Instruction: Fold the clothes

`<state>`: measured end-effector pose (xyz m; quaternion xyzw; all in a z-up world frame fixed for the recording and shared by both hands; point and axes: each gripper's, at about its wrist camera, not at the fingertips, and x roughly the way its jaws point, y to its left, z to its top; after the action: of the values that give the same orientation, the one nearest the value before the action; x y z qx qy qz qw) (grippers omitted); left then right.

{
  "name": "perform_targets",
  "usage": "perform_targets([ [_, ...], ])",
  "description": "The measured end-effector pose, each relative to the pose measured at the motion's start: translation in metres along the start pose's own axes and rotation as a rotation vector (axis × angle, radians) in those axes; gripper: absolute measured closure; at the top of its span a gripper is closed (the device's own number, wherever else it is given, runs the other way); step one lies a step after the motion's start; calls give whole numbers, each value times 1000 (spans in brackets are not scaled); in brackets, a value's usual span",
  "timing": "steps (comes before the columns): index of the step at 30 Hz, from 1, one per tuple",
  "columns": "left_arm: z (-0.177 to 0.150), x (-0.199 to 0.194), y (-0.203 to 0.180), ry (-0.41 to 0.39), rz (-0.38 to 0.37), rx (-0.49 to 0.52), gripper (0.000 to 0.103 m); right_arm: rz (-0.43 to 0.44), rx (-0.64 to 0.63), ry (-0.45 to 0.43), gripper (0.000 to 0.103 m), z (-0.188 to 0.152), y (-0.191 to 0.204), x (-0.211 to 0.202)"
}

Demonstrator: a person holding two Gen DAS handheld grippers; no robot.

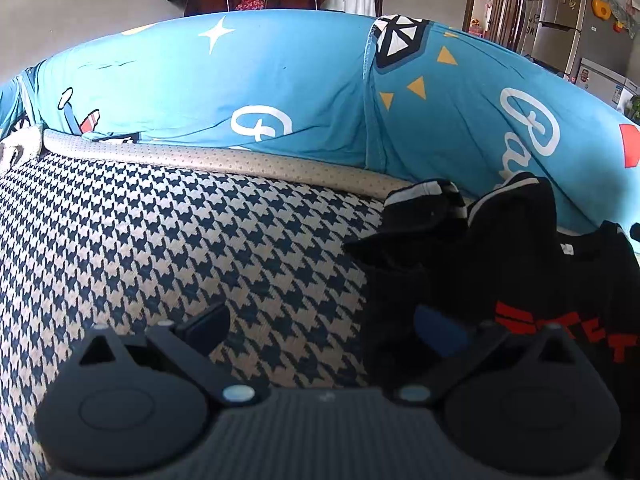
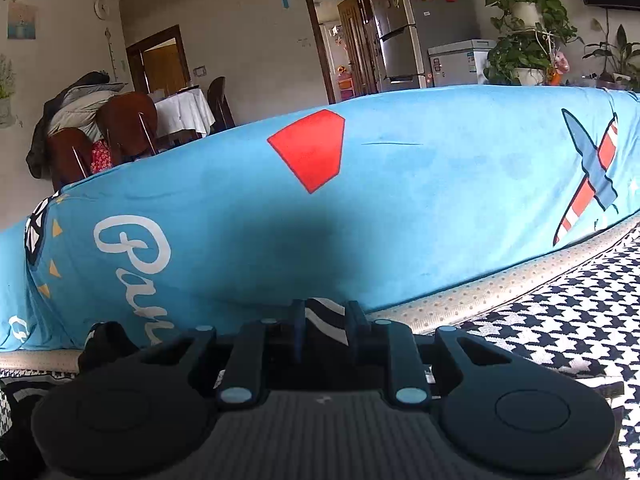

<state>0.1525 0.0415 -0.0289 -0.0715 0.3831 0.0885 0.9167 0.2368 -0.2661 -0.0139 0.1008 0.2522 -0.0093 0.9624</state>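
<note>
While the left claw (image 1: 320,328) gapes wide over the houndstooth sofa seat (image 1: 160,248), the right claw (image 2: 324,328) pinches a black-and-white striped cuff (image 2: 326,318); fridge (image 2: 404,28) at one o'clock.

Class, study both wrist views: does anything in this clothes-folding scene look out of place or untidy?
Yes. The black garment lies crumpled against the blue sofa cover, not flat. The right claw holds its striped trim; the left claw is open.

1 black garment (image 1: 500,264), 1 blue cover (image 1: 240,80), 1 houndstooth cushion (image 1: 160,240), 2 wooden chairs (image 2: 124,120), 1 fridge (image 2: 408,24)
</note>
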Motion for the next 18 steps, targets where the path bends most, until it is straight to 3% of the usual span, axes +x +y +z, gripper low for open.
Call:
perform_targets([
  [9,1,-8,-1,-10,-21,0,0,-16,53,39,74,3,-8,-29],
  [18,-1,-14,-5,-9,-35,19,0,-66,118,117,68,-17,-19,-64],
])
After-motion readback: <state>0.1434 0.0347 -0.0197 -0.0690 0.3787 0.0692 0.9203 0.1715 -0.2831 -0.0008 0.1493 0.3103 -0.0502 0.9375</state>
